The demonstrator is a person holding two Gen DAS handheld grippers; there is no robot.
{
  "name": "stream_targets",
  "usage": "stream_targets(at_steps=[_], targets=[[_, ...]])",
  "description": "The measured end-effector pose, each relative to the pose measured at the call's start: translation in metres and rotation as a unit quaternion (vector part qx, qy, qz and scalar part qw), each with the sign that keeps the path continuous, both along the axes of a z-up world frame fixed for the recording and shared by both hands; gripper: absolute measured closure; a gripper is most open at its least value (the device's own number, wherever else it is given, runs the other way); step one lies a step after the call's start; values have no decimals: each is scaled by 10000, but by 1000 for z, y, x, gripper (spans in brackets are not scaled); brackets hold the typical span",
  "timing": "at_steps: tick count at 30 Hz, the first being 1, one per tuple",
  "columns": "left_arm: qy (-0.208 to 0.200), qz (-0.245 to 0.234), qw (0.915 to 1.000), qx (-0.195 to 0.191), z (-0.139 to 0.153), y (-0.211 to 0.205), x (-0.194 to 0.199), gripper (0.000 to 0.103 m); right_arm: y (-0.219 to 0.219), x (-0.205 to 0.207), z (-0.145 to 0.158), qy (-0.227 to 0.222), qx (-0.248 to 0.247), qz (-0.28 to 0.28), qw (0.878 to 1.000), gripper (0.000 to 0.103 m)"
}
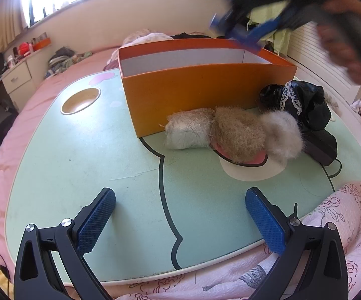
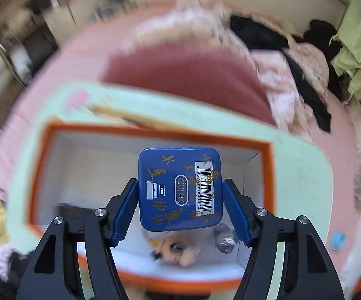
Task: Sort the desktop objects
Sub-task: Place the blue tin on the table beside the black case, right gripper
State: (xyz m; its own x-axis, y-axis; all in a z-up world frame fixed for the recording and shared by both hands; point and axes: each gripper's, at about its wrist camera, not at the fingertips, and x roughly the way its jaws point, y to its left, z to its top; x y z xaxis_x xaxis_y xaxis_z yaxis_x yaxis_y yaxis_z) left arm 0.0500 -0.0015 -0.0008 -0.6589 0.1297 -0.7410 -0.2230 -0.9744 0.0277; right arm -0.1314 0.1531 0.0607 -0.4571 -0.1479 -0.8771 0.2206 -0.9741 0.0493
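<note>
Desktop clutter is being sorted into an orange box (image 1: 195,92) that stands at the far middle of a pale green lap table (image 1: 80,162) set on a pink bed. Going left to right in the left wrist view: a round cup hole (image 1: 80,100) lies at the table's far left, then the box, then, against its near right wall, a row of a pale wrapped bundle (image 1: 188,131), a tan fur piece (image 1: 238,137) and a white fur ball (image 1: 284,135), with a black lacy garment (image 1: 303,107) furthest right. The left gripper (image 1: 180,221) hangs over the near edge of the table with its jaws spread wide and nothing between them. The right gripper (image 2: 180,207) is clamped on a blue square tin (image 2: 180,188), a pad on each of its left and right sides, barcode face toward the camera. The next move seems to turn on this: the tin sits directly above the open box, whose long axis runs left to right, so letting go should drop it inside. Only the right wrist view shows the box's white interior, where a few small blurred items already lie; only the left wrist view shows the pieces still waiting outside, which are nearer the right hand (image 1: 343,50).
</note>
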Motion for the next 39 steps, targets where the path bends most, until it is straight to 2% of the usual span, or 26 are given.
stream_targets(at_steps=[2, 4, 6, 9, 13, 16, 18, 20, 23, 25, 30, 32, 33, 34, 35, 39], targets=[[0, 0, 10000, 4, -1, -2, -1, 0, 11, 29, 28, 377, -234, 130, 9989, 36], [-1, -1, 10000, 3, -1, -2, -1, 0, 23, 65, 48, 653, -232, 283, 9972, 36], [-1, -1, 10000, 4, -1, -2, -1, 0, 40, 91, 52, 771, -125, 315, 9964, 35], [-1, -2, 10000, 4, -1, -2, -1, 0, 63, 119, 22, 484, 180, 46, 9987, 35], [-1, -6, 10000, 9, 0, -3, -1, 0, 79, 118, -27, 3, 336, -347, 9988, 35], [0, -5, 10000, 11, 0, -3, -1, 0, 74, 116, -43, -201, -149, -289, 9993, 35], [2, -6, 10000, 8, 0, -3, -1, 0, 63, 118, -40, -190, -584, -111, 9981, 35], [1, -3, 10000, 10, 0, -3, -1, 0, 58, 125, -27, 17, -969, -54, 9953, 35], [1, -5, 10000, 7, -1, -3, 0, 0, 59, 142, -9, 539, -913, -252, 9940, 34], [0, -5, 10000, 11, 0, -3, 0, 0, 64, 164, -3, 759, -828, -330, 9931, 28], [0, -4, 10000, 8, 0, -3, 1, 0, 77, 216, -35, 576, -563, -154, 9966, 28], [-2, -1, 10000, -2, -1, -2, 1, 0, 74, 218, -53, 553, -464, -82, 9974, 28], [-18, -2, 10000, 6, -1, -3, 0, 0, 71, 213, -66, 561, -312, -57, 9979, 18], [-27, 1, 10000, 14, -1, -3, 1, 0, 63, 218, -73, 909, 64, -6, 9958, 6], [-15, 2, 10000, 8, -1, -3, 1, 0, 61, 217, -78, 1105, -1, 53, 9939, 0], [-21, 5, 10000, 0, -1, -3, 1, 0, 60, 214, -79, 1119, -69, 110, 9936, 0]])
